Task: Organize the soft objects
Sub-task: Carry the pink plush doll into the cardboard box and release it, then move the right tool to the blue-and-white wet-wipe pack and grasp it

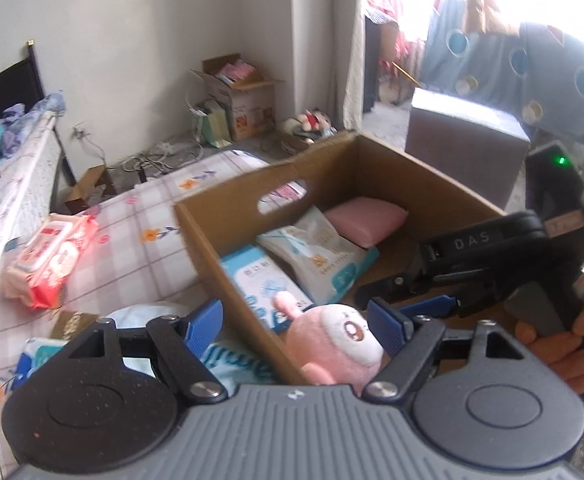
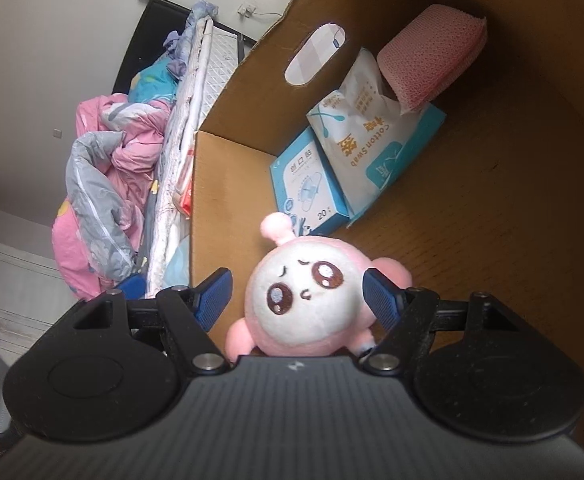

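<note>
A pink and white plush toy (image 1: 333,342) (image 2: 311,300) lies inside the open cardboard box (image 1: 232,208) (image 2: 232,184), near its front corner. My right gripper (image 2: 297,300) (image 1: 403,294) is open around the toy. Its right pad touches the toy's side and its left pad stands clear. My left gripper (image 1: 295,327) is open and straddles the box wall, its left pad outside the box. Deeper in the box lie a blue packet (image 2: 309,188), a cotton swab pack (image 2: 365,132) and a pink sponge (image 2: 431,60). A red wipes pack (image 1: 52,256) rests on the bed outside.
The box sits on a bed with a checked sheet (image 1: 132,240). Light blue packs (image 1: 144,316) lie under my left gripper. A grey ottoman (image 1: 467,148) stands behind the box. A pink duvet (image 2: 104,200) is piled on the bed. A hand (image 1: 563,344) holds the right gripper.
</note>
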A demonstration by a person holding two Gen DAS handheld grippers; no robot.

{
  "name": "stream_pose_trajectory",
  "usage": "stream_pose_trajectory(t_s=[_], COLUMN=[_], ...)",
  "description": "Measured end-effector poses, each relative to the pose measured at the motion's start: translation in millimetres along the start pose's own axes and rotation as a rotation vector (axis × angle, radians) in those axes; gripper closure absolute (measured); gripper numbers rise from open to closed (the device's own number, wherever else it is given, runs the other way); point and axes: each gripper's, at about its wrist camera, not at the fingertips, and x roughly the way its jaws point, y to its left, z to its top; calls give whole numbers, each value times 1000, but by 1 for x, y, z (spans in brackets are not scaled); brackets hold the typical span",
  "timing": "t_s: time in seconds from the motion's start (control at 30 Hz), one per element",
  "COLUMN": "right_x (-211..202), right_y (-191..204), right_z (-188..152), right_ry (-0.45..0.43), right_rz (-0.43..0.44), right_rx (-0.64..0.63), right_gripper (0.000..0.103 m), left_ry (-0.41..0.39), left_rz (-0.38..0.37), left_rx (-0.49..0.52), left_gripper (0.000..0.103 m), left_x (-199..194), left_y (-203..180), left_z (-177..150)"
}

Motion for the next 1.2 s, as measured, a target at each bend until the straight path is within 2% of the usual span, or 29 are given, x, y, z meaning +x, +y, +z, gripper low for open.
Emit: stream_pose_trajectory(t_s=[0.2, 0.37, 0.53, 0.63, 0.9, 0.97, 1.07, 1.2], right_x=[11, 21, 12, 2, -34, -40, -39, -13], right_y=[5, 3, 12, 20, 65, 86, 128, 186], right_z=[-5, -6, -8, -12, -23, -26, -28, -25], right_ry=[69, 104, 86, 58, -74, -100, -105, -32], right_rz=[-49, -67, -110, -148, -222, -215, -150, -33], right_rx=[-24, -21, -56, -90, -253, -315, -419, -542], right_gripper=[30, 36, 35, 31, 28, 28, 28, 28], left_ry=[-38, -16, -2, -3, -22, -35, -62, -91], left_rz=[43, 97, 140, 153, 198, 206, 222, 229], left_rx=[-97, -178, -284, -343, -423, -439, -455, -476], left_gripper=[17, 17, 17, 17, 17, 17, 17, 17], left_x=[-40, -64, -82, -93, -111, -114, -118, -114], left_y=[32, 55, 82, 98, 127, 133, 144, 160], left_z=[-27, -66, -99, -115, -141, -144, -145, -137])
